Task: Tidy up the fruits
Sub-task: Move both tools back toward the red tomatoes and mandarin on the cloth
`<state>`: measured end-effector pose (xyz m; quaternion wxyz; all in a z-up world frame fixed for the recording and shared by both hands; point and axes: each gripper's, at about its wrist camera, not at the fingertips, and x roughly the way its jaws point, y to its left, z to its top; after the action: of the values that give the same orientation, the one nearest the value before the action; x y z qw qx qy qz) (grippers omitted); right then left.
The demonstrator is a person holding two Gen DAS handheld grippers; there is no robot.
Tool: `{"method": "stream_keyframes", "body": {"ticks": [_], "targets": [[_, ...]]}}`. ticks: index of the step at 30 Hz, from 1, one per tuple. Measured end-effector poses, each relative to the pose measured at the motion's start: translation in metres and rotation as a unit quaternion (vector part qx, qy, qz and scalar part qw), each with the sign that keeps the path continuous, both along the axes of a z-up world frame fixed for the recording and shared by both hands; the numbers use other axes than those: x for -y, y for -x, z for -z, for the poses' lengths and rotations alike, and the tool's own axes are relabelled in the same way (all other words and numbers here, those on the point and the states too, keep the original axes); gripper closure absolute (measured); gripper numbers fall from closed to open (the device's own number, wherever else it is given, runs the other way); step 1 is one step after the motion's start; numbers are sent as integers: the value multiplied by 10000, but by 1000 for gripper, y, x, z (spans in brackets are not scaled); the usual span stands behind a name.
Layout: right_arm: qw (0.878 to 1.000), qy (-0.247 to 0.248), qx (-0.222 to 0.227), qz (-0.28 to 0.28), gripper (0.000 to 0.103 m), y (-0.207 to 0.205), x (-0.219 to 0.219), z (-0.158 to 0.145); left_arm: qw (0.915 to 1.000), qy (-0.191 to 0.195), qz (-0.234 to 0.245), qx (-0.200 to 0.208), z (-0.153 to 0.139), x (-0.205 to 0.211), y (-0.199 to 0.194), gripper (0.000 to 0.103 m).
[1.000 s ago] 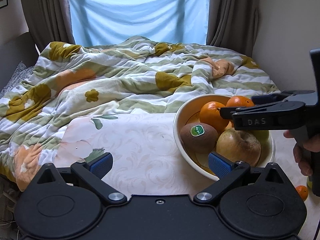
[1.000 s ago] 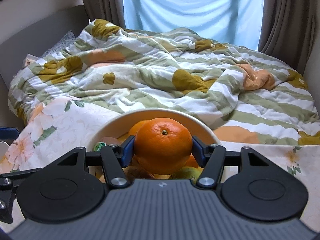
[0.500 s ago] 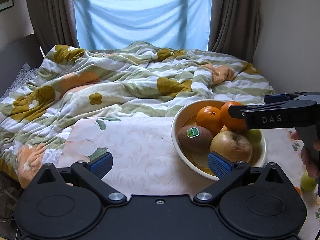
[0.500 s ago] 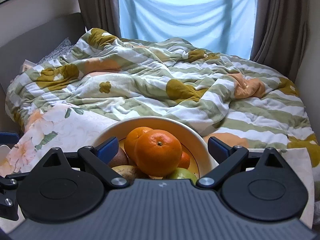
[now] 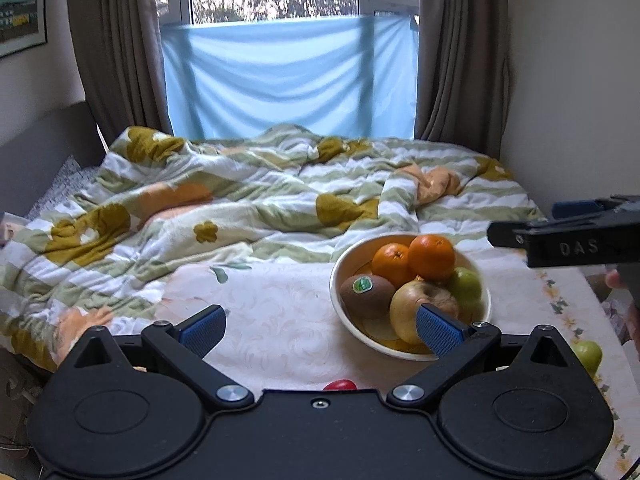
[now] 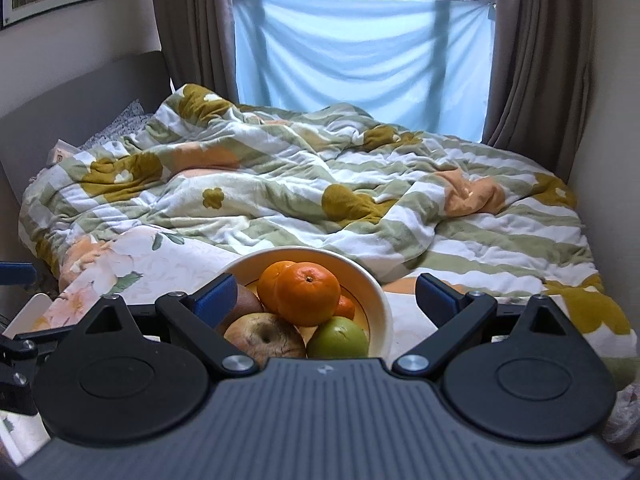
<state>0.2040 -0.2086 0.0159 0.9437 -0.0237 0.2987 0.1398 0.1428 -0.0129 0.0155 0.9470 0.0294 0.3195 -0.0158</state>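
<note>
A cream bowl (image 5: pixel 340 276) on the floral tablecloth holds two oranges (image 5: pixel 432 257), a kiwi (image 5: pixel 366 295), a yellowish apple (image 5: pixel 416 306) and a green fruit (image 5: pixel 466 284). It also shows in the right wrist view (image 6: pixel 378 296), with the top orange (image 6: pixel 307 294) resting on the pile. My left gripper (image 5: pixel 320 326) is open and empty, low in front of the bowl. My right gripper (image 6: pixel 324 292) is open and empty, pulled back above the bowl; it appears at the right of the left wrist view (image 5: pixel 560 240).
A small red fruit (image 5: pixel 340 385) lies just in front of my left gripper and a green fruit (image 5: pixel 587 354) lies on the cloth at the right. A rumpled striped quilt (image 5: pixel 256 200) covers the bed behind. A wall stands close on the right.
My right gripper opened, let go of the orange onto the pile in the bowl, and drew back and up. My left gripper also pulled back and rose a little.
</note>
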Motion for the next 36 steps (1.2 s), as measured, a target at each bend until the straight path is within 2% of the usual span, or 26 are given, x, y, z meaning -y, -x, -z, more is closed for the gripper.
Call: {"method": "stream_keyframes", "body": {"ticks": [9, 17, 22, 27, 32, 36], "targets": [[9999, -77, 43, 122, 0, 57, 22, -23, 9987, -41, -9, 510, -24, 13, 45, 0], [9998, -95, 10, 157, 0, 99, 40, -31, 9981, -250, -55, 559, -26, 21, 73, 0], [9997, -37, -125, 205, 0, 116, 47, -28, 9987, -266, -54, 442, -17, 15, 78, 0], [9987, 2, -371, 343, 0, 126, 48, -4, 9994, -299, -69, 146, 16, 4, 66, 0], [9961, 32, -667, 582, 0, 127, 47, 43, 9997, -146, 36, -174, 62, -9, 47, 0], [9932, 25, -898, 744, 0, 126, 47, 78, 9988, -108, 192, -436, 86, -12, 25, 1]]}}
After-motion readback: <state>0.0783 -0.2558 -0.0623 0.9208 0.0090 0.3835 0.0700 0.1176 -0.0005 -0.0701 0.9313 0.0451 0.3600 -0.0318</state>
